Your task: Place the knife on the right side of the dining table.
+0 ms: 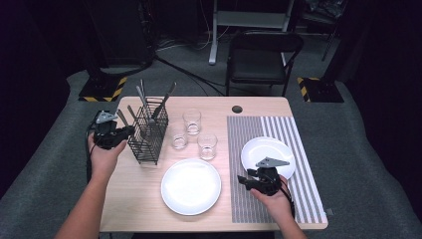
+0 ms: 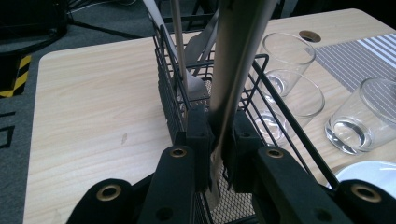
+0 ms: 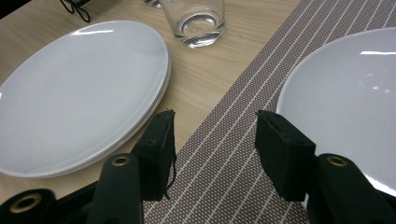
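Observation:
A black wire cutlery basket (image 1: 148,135) stands at the table's left and holds several silver utensils. My left gripper (image 1: 127,131) reaches into its left side and is shut on the handle of one silver utensil (image 2: 236,60). That handle rises steeply between the pads of the left gripper (image 2: 219,123); its lower end is hidden in the basket (image 2: 275,100). My right gripper (image 1: 247,180) hovers low over the striped placemat (image 3: 224,154) with its jaws apart. Nothing lies between the jaws of the right gripper (image 3: 215,123).
A large white plate (image 1: 191,186) lies front centre and a smaller white plate (image 1: 263,149) rests on the placemat (image 1: 249,129). Three clear glasses (image 1: 191,122) (image 1: 179,138) (image 1: 207,146) stand right of the basket. A black folding chair (image 1: 261,55) stands beyond the table.

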A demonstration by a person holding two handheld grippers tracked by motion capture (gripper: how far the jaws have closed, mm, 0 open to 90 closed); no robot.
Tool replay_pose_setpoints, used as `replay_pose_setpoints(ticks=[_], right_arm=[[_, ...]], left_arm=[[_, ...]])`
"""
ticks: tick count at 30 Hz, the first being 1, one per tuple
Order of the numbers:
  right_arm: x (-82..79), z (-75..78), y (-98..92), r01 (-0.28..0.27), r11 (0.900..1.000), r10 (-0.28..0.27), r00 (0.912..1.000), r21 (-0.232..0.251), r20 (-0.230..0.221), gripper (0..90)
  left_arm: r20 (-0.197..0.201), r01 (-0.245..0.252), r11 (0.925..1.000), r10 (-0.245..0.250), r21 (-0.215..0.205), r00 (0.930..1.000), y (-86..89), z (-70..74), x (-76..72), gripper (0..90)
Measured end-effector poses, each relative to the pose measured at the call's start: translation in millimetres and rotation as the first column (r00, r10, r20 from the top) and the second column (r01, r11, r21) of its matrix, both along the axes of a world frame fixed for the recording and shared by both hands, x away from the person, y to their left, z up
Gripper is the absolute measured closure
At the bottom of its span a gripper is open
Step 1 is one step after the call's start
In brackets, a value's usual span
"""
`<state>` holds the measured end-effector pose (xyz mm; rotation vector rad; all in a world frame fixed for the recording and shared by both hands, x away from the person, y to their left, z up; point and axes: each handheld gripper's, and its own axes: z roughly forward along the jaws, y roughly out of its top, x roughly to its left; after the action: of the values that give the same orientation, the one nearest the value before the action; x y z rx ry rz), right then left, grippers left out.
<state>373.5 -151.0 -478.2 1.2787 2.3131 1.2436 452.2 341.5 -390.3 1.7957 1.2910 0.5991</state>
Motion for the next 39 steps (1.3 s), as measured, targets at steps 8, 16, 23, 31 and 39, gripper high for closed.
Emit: replay_pose_setpoints(ticks=[8, 16, 23, 31, 39], right_arm=[[0.5, -0.5, -0.4, -0.003, 1.000, 0.003, 1.0000, -0.003, -0.002, 47.2], [0.4, -0.5, -0.5, -0.004, 1.000, 0.004, 1.0000, 0.000, -0.003, 47.2], [0.4, -0.4, -0.7, -0.003, 1.000, 0.003, 1.0000, -0.001, -0.002, 47.1], [0.3, -0.3, -0.8, -0.002, 1.000, 0.002, 1.0000, 0.000, -0.002, 47.1], [0.3, -0.2, -0.8, -0.001, 1.000, 0.001, 1.0000, 0.001, -0.001, 47.2]], left_arm=[[-0.003, 0.014, 0.9999, -0.014, 0.005, 0.9999, -2.1, 10.8, -0.2, 81.8], [-0.002, 0.019, 0.9998, -0.019, 0.009, 0.9998, -2.7, 17.7, -1.2, 81.8], [0.002, 0.032, 0.9993, -0.032, 0.020, 0.9995, -4.6, 27.0, -2.5, 81.8], [0.007, 0.041, 0.9988, -0.041, 0.027, 0.9991, -6.2, 37.2, -4.4, 81.8], [0.015, 0.050, 0.9981, -0.051, 0.035, 0.9986, -8.1, 48.4, -6.4, 81.8]])
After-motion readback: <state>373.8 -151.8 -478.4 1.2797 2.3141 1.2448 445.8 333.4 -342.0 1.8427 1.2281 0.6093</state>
